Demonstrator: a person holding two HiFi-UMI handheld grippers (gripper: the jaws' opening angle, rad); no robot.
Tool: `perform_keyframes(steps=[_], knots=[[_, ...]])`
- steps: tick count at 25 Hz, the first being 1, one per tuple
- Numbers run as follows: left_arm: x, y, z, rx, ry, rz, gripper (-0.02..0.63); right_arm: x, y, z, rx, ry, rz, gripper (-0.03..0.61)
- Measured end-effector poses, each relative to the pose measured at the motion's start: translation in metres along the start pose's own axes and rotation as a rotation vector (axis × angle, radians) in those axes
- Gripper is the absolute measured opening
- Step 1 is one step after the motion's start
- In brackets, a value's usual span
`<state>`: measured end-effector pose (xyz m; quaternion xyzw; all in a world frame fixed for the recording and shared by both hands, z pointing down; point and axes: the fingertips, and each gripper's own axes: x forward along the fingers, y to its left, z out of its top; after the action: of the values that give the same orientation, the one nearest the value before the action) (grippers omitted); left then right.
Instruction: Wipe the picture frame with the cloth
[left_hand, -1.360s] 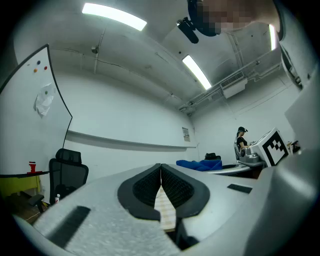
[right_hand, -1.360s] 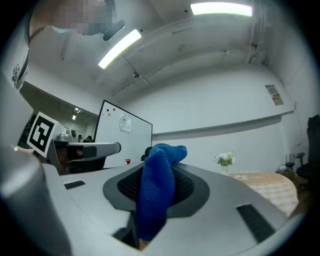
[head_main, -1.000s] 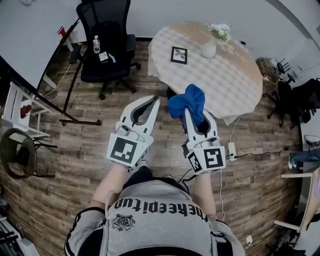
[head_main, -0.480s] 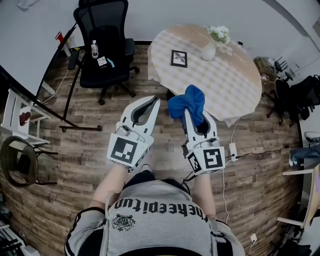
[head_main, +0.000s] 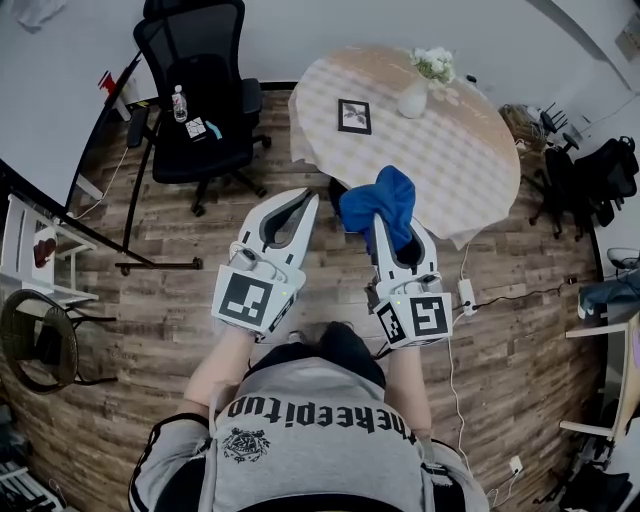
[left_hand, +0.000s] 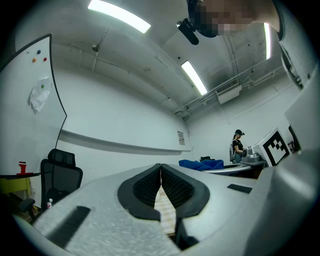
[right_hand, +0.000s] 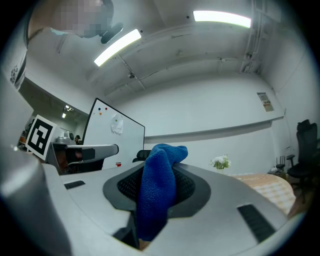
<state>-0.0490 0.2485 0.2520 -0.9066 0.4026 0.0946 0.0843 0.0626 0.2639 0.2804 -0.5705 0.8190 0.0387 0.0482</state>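
Head view: picture frame (head_main: 355, 116) sits on the round table (head_main: 470, 170), upper centre, near a white vase (head_main: 413, 98) and well apart from both grippers. It is small, square, dark-edged and rigid. Judged light and possibly glass-fronted, so it may slide or crack under a wipe. Best steadied at an edge or corner, not on its face. The right gripper (head_main: 392, 240) carries the blue cloth (head_main: 372, 200) at centre. The left gripper (head_main: 308, 200) is left of centre, tips together.

Left gripper view: the ribbed black pads meet along one seam with nothing between them.

Right gripper view: the jaws are clamped on the cloth. It is knitted, soft and floppy, and bunches over the tips. The free wad above the grip looks suited to wiping.
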Motion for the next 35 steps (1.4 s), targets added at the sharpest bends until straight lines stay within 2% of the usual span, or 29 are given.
perform_keyframes(steps=[5,16,24,35], knots=[[0.009,0.014,-0.005,0.002,0.011,0.017,0.018,0.013,-0.009,-0.002,0.008,0.0,-0.015,0.106],[0.064,0.046,-0.025,-0.001,0.023,0.036,0.018,0.076,-0.035,-0.013,0.012,0.016,0.044,0.106],[0.119,0.064,-0.039,0.003,0.021,0.078,0.018,0.119,-0.079,-0.016,0.013,0.012,0.08,0.106],[0.195,0.058,-0.054,0.017,0.015,0.099,0.018,0.153,-0.149,-0.023,0.02,0.004,0.113,0.106]])
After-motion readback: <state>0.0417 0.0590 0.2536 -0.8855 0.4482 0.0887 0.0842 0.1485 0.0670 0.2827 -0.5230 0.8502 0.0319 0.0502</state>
